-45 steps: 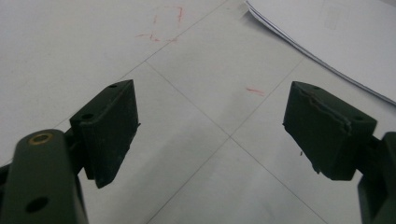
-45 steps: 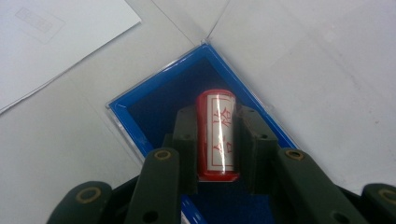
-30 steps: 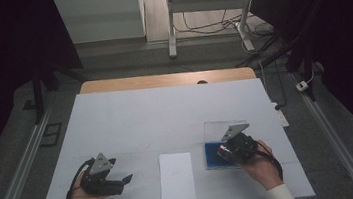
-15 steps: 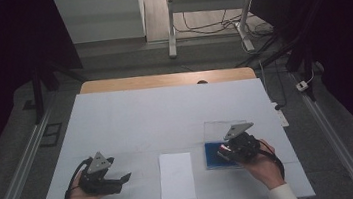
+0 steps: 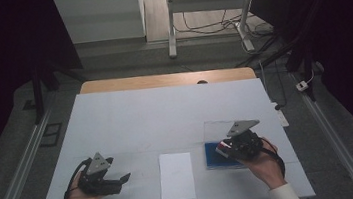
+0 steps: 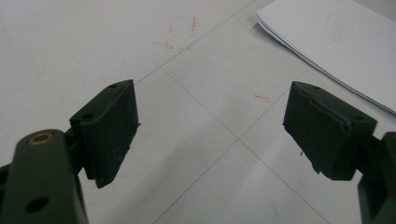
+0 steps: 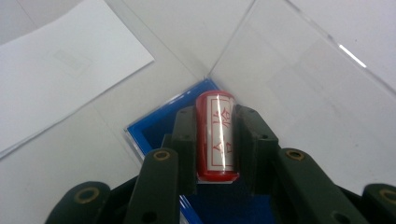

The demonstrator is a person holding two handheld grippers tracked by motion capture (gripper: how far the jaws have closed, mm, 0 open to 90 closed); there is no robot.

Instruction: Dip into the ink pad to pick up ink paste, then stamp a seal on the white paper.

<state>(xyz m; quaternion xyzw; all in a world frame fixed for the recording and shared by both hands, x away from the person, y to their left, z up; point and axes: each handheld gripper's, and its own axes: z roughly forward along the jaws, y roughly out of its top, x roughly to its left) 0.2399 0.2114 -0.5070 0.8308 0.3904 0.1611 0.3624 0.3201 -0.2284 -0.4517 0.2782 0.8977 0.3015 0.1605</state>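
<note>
Red stamp [image 7: 215, 135] pinched in right tongs [image 5: 226, 147] over blue ink pad [image 5: 214, 155], near right of table [image 5: 166, 115].

Held with long axis along the jaws; paper sheet [image 5: 177, 177] just left, between both hands. Left tongs [image 5: 123, 178] spread, empty, near left.

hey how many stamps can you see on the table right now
1. The red stamp is clamped between the jaws of the right gripper, over the blue ink pad with its clear lid open. More could be hidden under the hand.
</note>
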